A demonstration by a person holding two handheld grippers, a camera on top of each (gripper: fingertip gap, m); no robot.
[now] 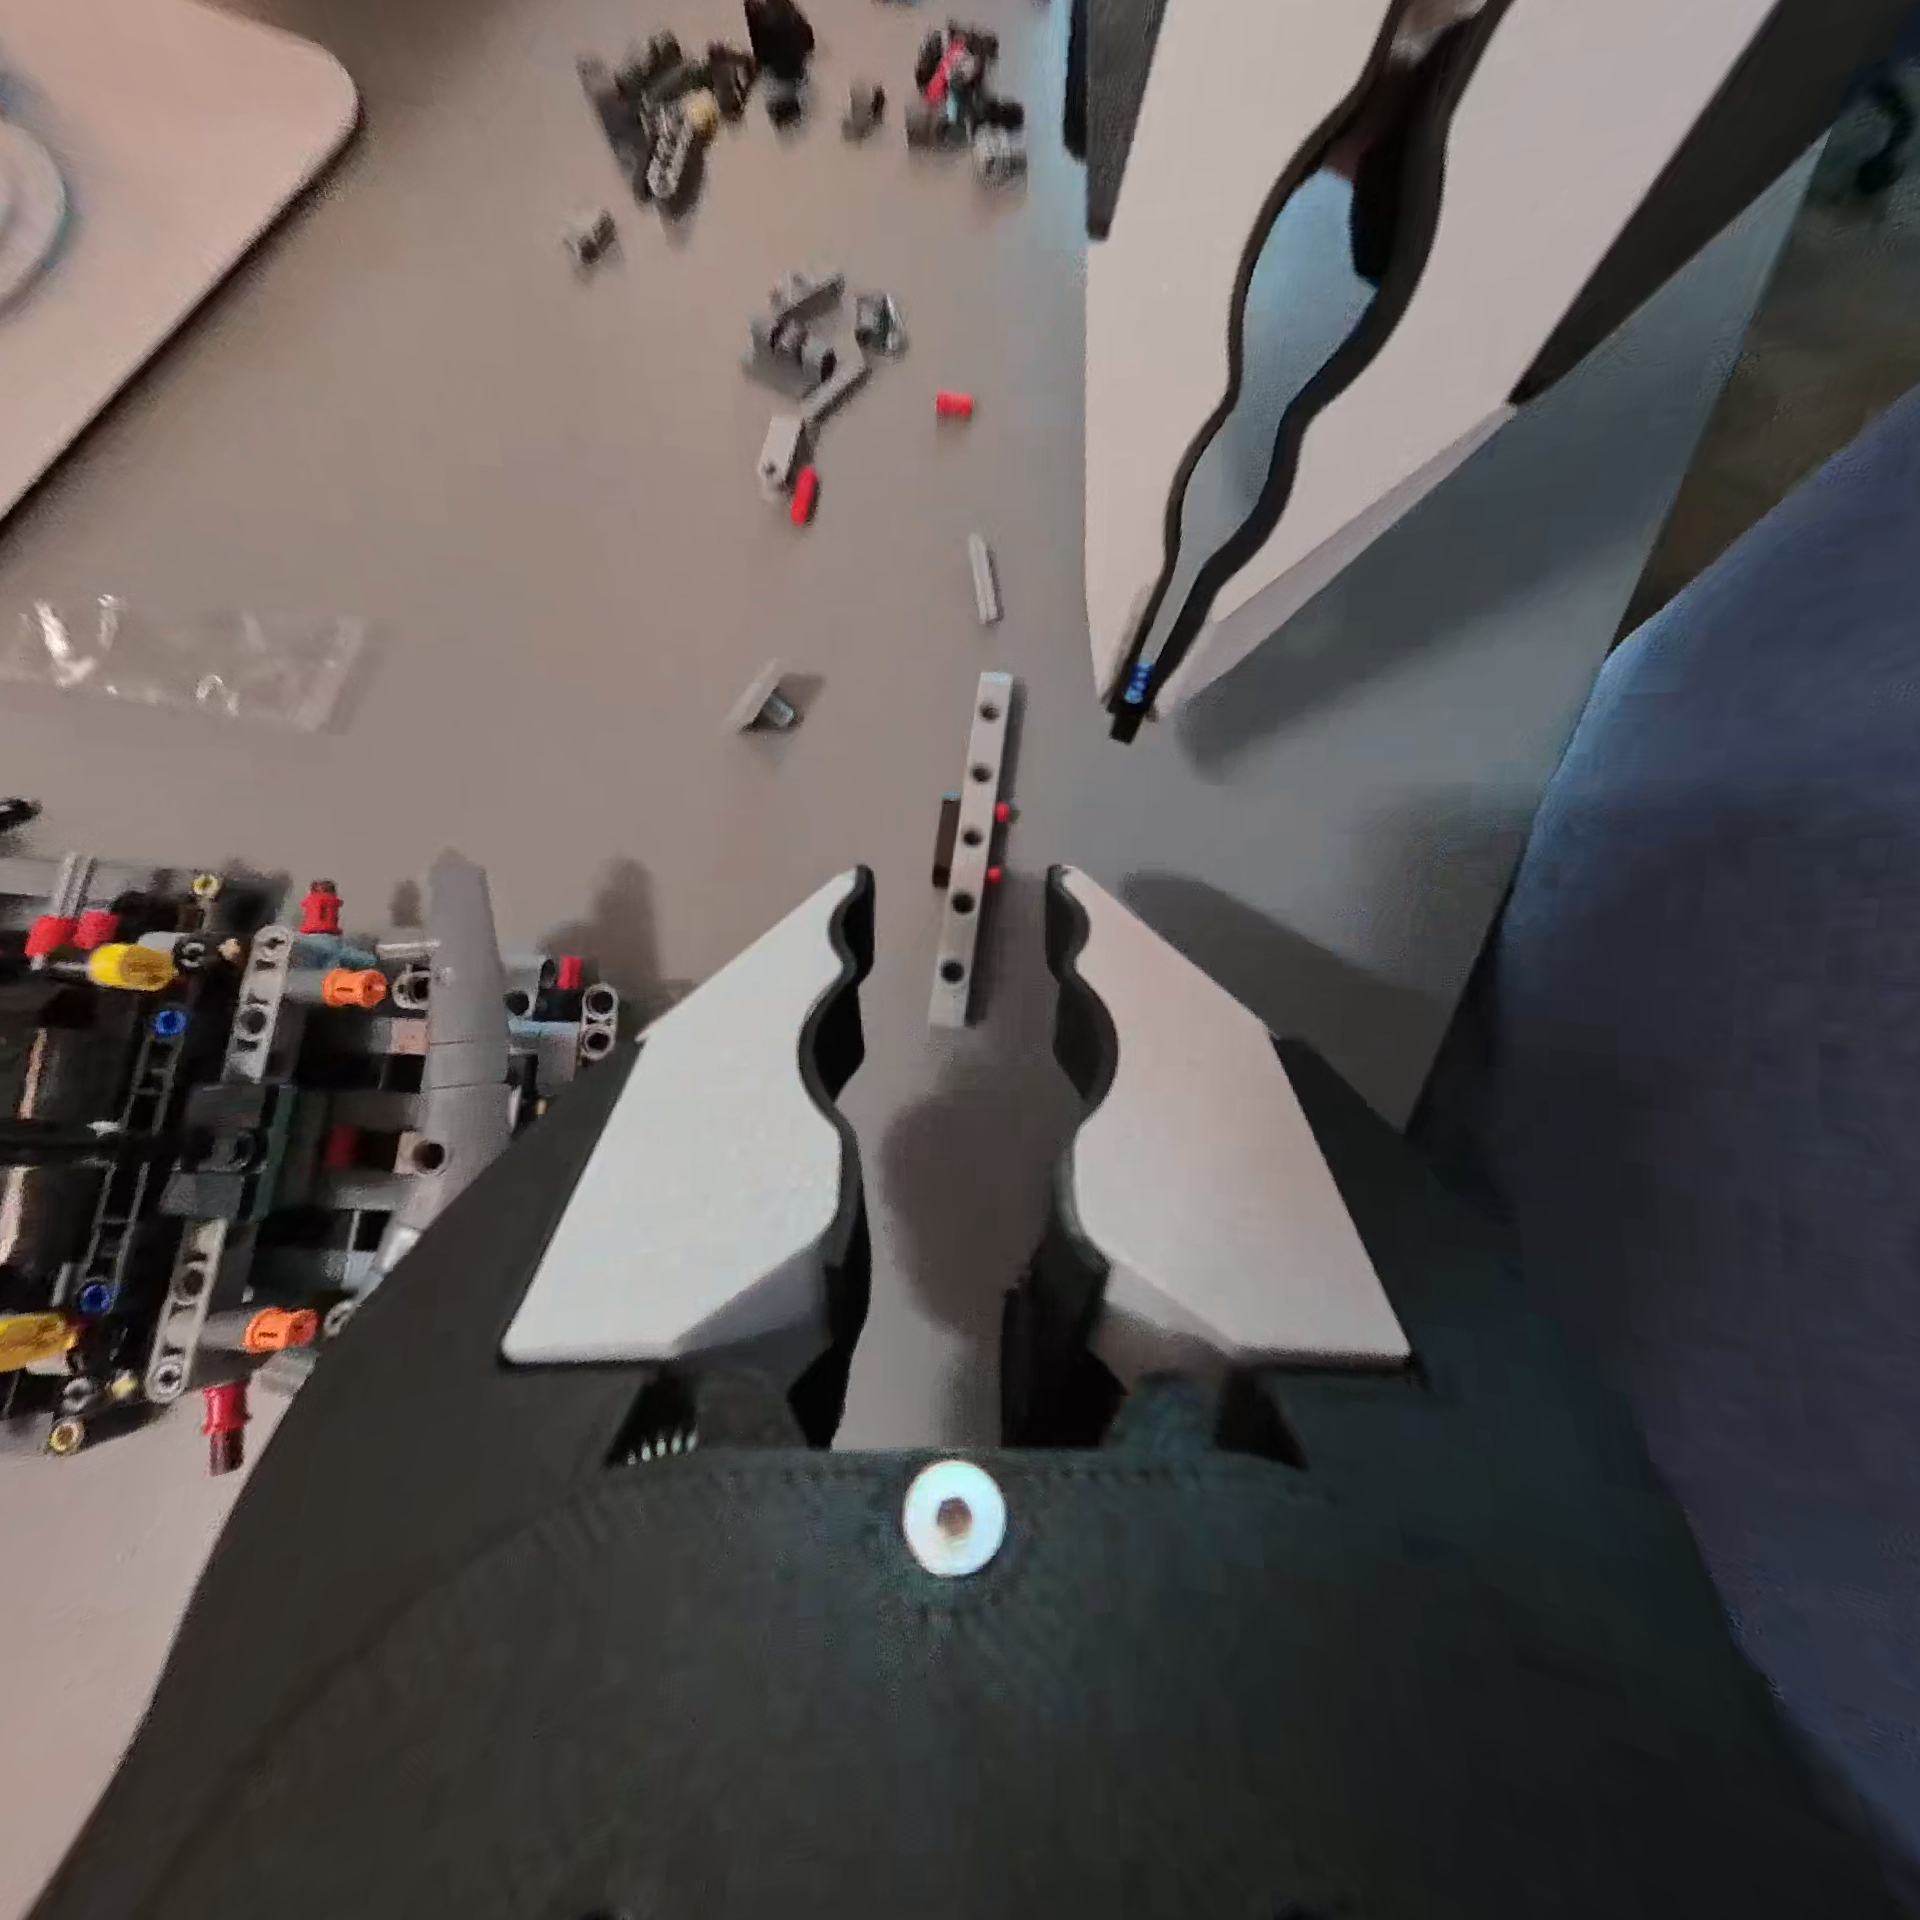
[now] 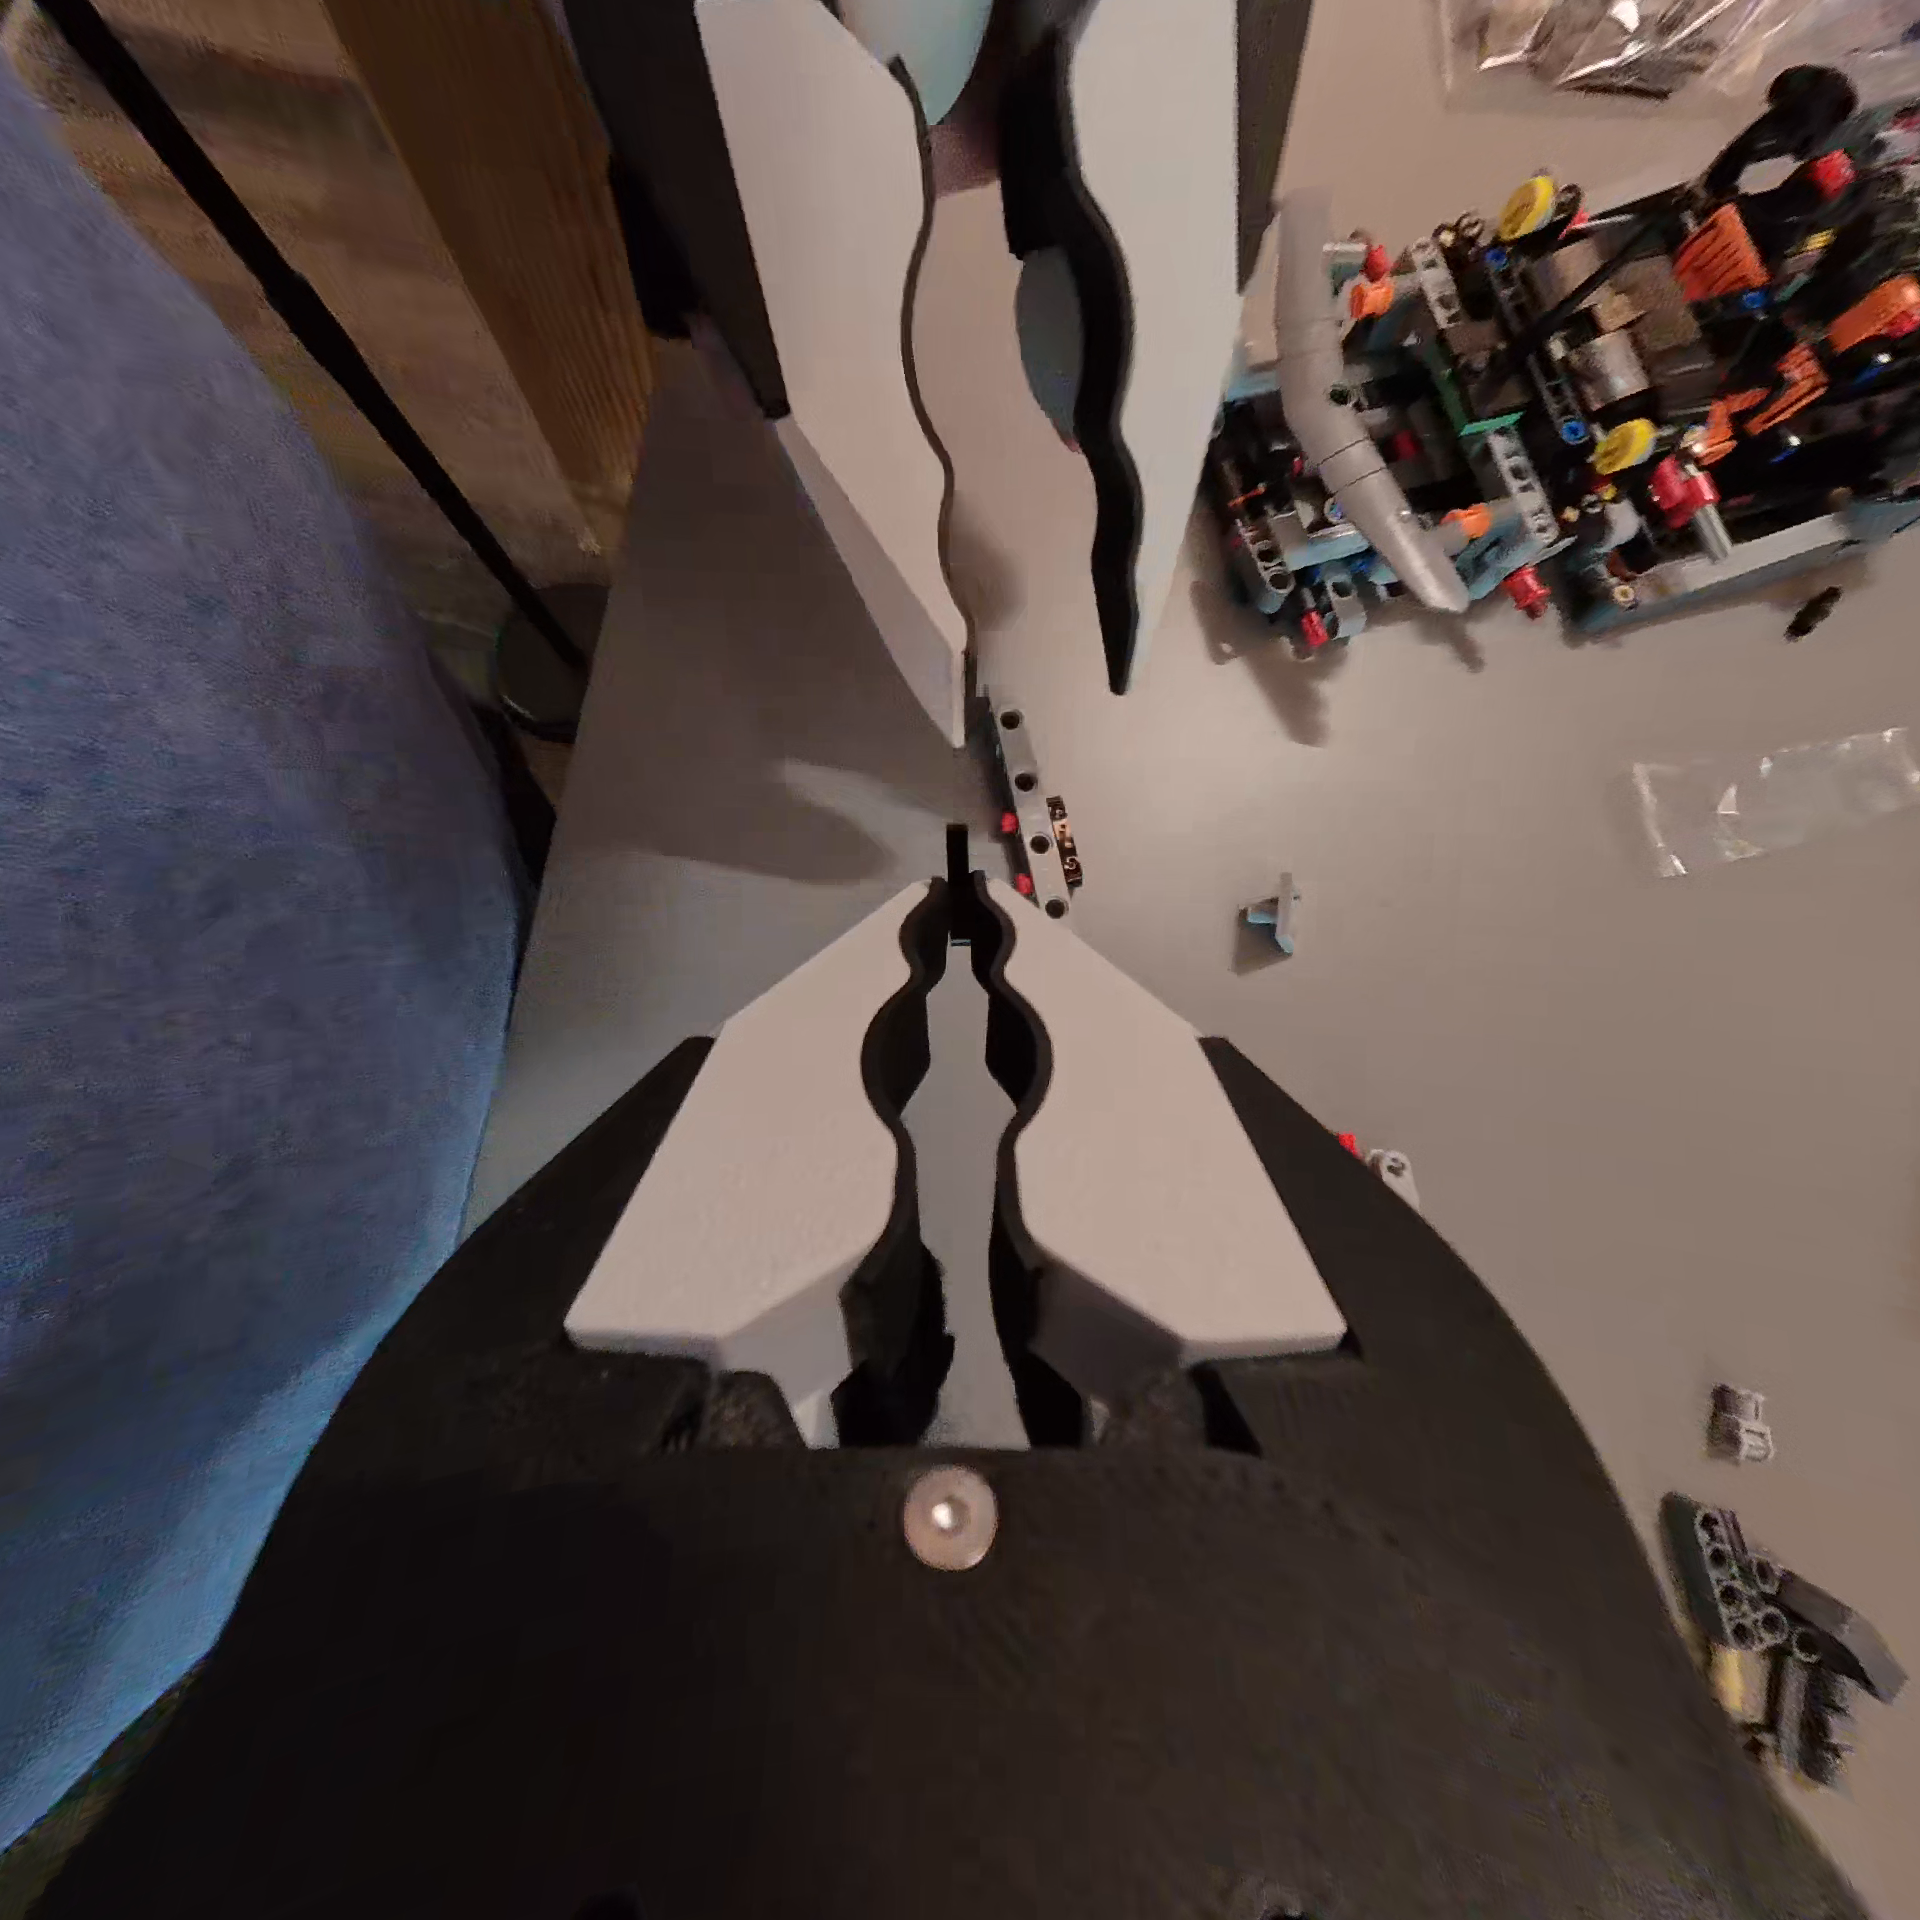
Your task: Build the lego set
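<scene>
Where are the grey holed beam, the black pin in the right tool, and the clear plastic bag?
grey holed beam point(image 1: 975, 852): left wrist view, mid-length face.
black pin point(image 2: 957, 883): right wrist view, shaft at the tool's tips.
clear plastic bag point(image 1: 187, 665): left wrist view, middle.

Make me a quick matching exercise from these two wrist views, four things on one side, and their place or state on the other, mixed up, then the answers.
Things:
1. left claw
2. right claw
3. grey holed beam
4. built lego model

States:
A. lying flat on the table with red pins in its side
B. shut on a thin black piece
C. open, holding nothing
D. standing left of the left claw

Pairs: 1-C, 2-B, 3-A, 4-D
</scene>
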